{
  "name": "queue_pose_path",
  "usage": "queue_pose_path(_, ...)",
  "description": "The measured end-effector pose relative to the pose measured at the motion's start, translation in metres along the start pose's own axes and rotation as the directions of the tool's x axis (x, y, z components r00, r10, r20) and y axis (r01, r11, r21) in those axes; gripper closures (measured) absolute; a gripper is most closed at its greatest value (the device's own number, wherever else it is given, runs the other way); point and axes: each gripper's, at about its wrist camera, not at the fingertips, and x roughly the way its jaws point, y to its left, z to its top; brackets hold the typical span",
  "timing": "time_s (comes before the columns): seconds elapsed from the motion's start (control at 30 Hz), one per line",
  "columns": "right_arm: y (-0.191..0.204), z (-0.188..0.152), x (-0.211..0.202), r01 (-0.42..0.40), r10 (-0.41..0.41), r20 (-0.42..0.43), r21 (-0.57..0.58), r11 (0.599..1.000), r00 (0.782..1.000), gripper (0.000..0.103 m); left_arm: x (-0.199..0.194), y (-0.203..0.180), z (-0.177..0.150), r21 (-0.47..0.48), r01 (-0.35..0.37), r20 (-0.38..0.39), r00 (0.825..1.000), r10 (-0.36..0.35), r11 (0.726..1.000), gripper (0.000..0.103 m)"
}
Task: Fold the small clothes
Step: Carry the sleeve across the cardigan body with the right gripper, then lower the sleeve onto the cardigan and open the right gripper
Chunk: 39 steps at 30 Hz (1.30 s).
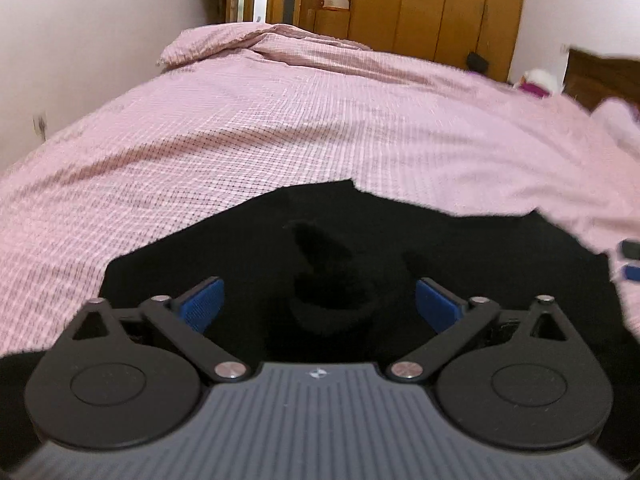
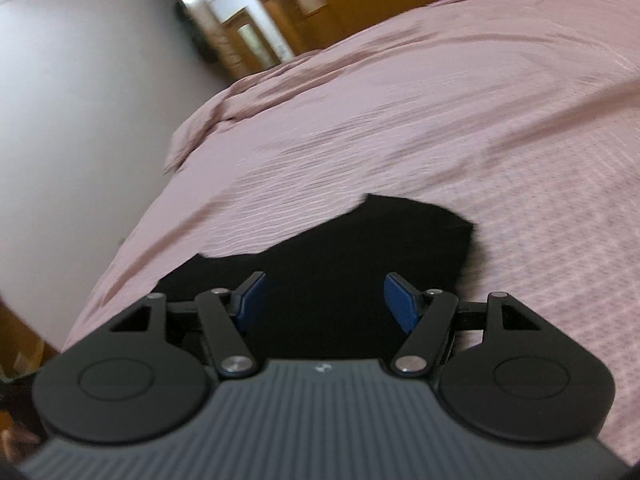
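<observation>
Early in the fold, by the look of it: black garment [image 1: 400, 248] spread on the pink checked bedcover [image 1: 280, 128], near edge, not visibly folded over yet, though shape hard to read, dark on dark. Small raised bunch of black fabric [image 1: 328, 280] standing up mid-cloth in left wrist view, sitting between the pads. Left gripper [image 1: 319, 300] wide apart, blue pads [image 1: 202, 300] splayed, holding nothing, hovering low over the cloth; contact with fabric not clear. Right gripper [image 2: 323, 300] also apart, a bit less wide, empty, over the same garment's [image 2: 360, 248] near portion; far corner [image 2: 460, 224] lying flat on bedcover [image 2: 440, 100]. Right view motion-blurred and tilted. Next move likely: drop onto an edge or corner each, close on a single layer, lift and carry over. Needs pads low enough to pinch cloth without grabbing bedcover too. Wardrobe [image 1: 432, 4] and wall [image 1: 80, 40] behind, not relevant.
</observation>
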Motion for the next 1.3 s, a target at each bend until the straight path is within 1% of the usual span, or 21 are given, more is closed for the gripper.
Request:
queue_pose_path(0.03,-0.003,-0.003,0.000,0.007,-0.007,-0.003,0.004,1.000,1.000,0.035,0.005,0.000,-0.002,0.015,-0.026,-0.001,1.000,0.026,1.000,0.030)
queue_pose_path(0.07,-0.005,-0.005,0.001,0.015,-0.015,-0.009,0.003,1.000,1.000,0.035,0.008,0.003,-0.003,0.012,-0.036,-0.006,0.999,0.036,0.999,0.049)
queue_pose_path(0.1,-0.007,-0.008,0.001,0.021,-0.021,-0.015,-0.003,1.000,1.000,0.035,0.008,0.011,-0.004,-0.026,-0.035,-0.005,0.999,0.035,0.999,0.055)
queue_pose_path(0.17,-0.012,-0.015,0.002,0.034,-0.034,-0.028,-0.025,0.999,0.999,0.035,0.006,0.031,-0.004,-0.124,-0.066,0.018,0.997,0.068,0.990,0.055)
queue_pose_path(0.27,-0.019,-0.023,0.002,0.057,-0.059,-0.047,-0.049,0.997,0.997,0.035,0.004,0.054,-0.004,-0.185,-0.159,0.019,0.986,0.165,0.970,0.055)
queue_pose_path(0.33,-0.022,-0.027,0.002,0.072,-0.075,-0.053,-0.057,0.996,0.996,0.035,0.004,0.066,-0.003,-0.217,-0.117,-0.005,0.993,0.119,0.969,0.055)
queue_pose_path(0.43,-0.028,-0.024,-0.001,0.076,-0.078,-0.049,-0.057,0.996,0.996,0.035,-0.004,0.072,0.000,-0.254,-0.029,0.019,0.999,0.034,0.967,0.053)
queue_pose_path(0.5,-0.034,-0.018,-0.003,0.076,-0.077,-0.023,-0.044,0.996,0.997,0.035,-0.007,0.072,0.003,-0.278,0.036,0.035,0.999,-0.027,0.960,0.040)
queue_pose_path(0.57,-0.041,-0.007,-0.005,0.081,-0.081,0.012,-0.031,0.996,0.997,0.035,-0.005,0.072,0.005,-0.301,0.083,0.042,0.996,-0.073,0.950,0.032)
queue_pose_path(0.7,-0.058,0.023,0.008,0.088,-0.088,0.062,0.005,0.996,0.994,0.035,0.005,0.065,0.006,-0.295,0.074,0.023,0.997,-0.070,0.953,0.031)
queue_pose_path(0.8,-0.071,0.044,0.034,0.078,-0.078,0.018,0.022,0.997,0.997,0.035,0.016,0.060,0.002,-0.291,0.047,-0.005,0.999,-0.050,0.956,0.031)
queue_pose_path(0.87,-0.078,0.053,0.056,0.069,-0.067,-0.045,0.042,0.997,0.997,0.036,0.023,0.060,-0.001,-0.298,0.044,-0.027,0.998,-0.055,0.954,0.033)
queue_pose_path(0.9,-0.080,0.056,0.065,0.059,-0.054,-0.084,0.052,0.997,0.995,0.041,0.026,0.060,-0.003,-0.300,0.051,-0.038,0.997,-0.065,0.952,0.041)
queue_pose_path(0.93,-0.081,0.057,0.075,0.047,-0.039,-0.133,0.058,0.997,0.990,0.050,0.028,0.059,-0.004,-0.299,0.058,-0.041,0.996,-0.073,0.952,0.048)
queue_pose_path(0.97,-0.079,0.057,0.083,0.036,-0.028,-0.174,0.048,0.998,0.984,0.084,0.029,0.058,-0.005,-0.290,0.065,-0.040,0.996,-0.080,0.955,0.061)
queue_pose_path(1.0,-0.074,0.058,0.087,0.033,-0.029,-0.198,0.015,0.999,0.980,0.093,0.028,0.056,-0.006,-0.278,0.073,-0.031,0.996,-0.085,0.958,0.069)
queue_pose_path(1.07,-0.057,0.060,0.080,0.054,-0.070,-0.146,-0.112,0.992,0.987,0.094,0.023,0.053,-0.005,-0.259,0.083,0.007,0.996,-0.084,0.962,0.074)
queue_pose_path(1.13,-0.044,0.065,0.071,0.129,-0.145,-0.066,-0.200,0.971,0.987,0.094,0.021,0.048,-0.002,-0.236,0.075,0.036,0.997,-0.068,0.969,0.075)
queue_pose_path(1.17,-0.042,0.068,0.073,0.163,-0.178,-0.047,-0.222,0.961,0.983,0.095,0.023,0.046,-0.001,-0.225,0.056,0.040,0.998,-0.048,0.973,0.075)
queue_pose_path(1.23,-0.041,0.069,0.084,0.292,-0.304,-0.001,-0.280,0.915,0.953,0.098,0.033,0.044,0.000,-0.205,0.024,0.011,1.000,-0.022,0.978,0.075)
queue_pose_path(1.3,-0.049,0.066,0.098,0.311,-0.333,-0.037,-0.268,0.912,0.942,0.098,0.044,0.043,-0.004,-0.202,0.008,-0.018,1.000,-0.012,0.979,0.075)
